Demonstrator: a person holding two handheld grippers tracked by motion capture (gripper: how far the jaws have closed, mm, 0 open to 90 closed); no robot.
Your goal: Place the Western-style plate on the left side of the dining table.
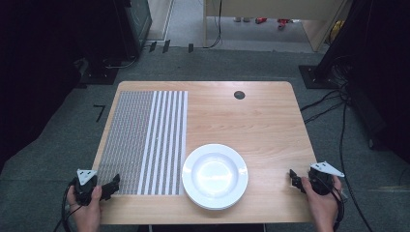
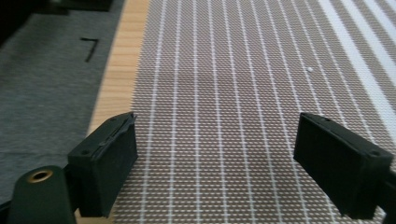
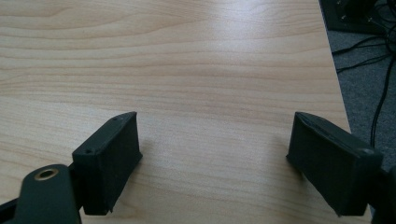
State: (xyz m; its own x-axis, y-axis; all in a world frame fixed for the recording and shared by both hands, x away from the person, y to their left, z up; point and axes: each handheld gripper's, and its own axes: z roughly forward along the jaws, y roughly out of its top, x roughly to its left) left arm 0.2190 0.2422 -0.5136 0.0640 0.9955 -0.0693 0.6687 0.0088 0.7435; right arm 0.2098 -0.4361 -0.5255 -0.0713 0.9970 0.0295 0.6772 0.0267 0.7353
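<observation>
Plate (image 1: 214, 176) is rigid, glazed, breakable: grip its rim. Left gripper (image 1: 112, 185) and right gripper (image 1: 293, 178), flanking it, stand apart, empty.

No legible text, label, brand or number on the table (image 1: 270, 121), the woven placemat (image 1: 140, 140), the white plate (image 1: 215, 176), or the surrounding floor (image 1: 58, 145)

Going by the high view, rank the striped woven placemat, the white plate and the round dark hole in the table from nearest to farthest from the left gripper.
1. Striped woven placemat: directly under the open left gripper, at the table's left side.
2. White round plate: to the gripper's right, by the near edge, touching the placemat's edge.
3. Round dark hole: near the wooden table's far edge, right of centre.
</observation>
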